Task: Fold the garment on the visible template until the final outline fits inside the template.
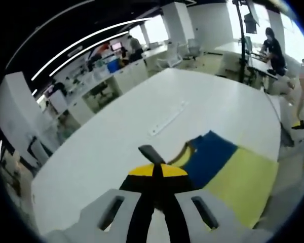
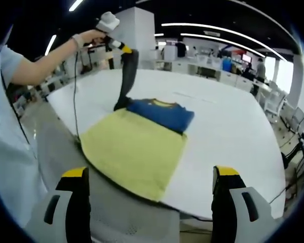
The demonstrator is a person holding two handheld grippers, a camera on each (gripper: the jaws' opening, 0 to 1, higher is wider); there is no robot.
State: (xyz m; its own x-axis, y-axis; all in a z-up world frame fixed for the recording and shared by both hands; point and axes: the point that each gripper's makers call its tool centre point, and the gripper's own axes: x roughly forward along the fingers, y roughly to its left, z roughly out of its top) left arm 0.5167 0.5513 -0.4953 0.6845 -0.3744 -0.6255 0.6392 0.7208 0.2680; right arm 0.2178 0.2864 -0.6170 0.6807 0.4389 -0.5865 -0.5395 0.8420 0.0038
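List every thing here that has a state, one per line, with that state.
left gripper: shut on the sleeve, raised above the table.
right gripper: open, holding nothing.
sleeve: dark, lifted up off the table.
garment: blue, partly folded, lying on the template's far end.
template: yellow, flat, near edge hanging over the table edge.
table: white, bearing template and garment.

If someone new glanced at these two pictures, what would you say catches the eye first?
The yellow mat on the near edge of the big white table stands out first, with a folded blue garment lying across its far end. Next is the left gripper, held high in a person's hand and lifting a dark strip of cloth that hangs down to the garment's corner. The right gripper hovers open, short of the mat.
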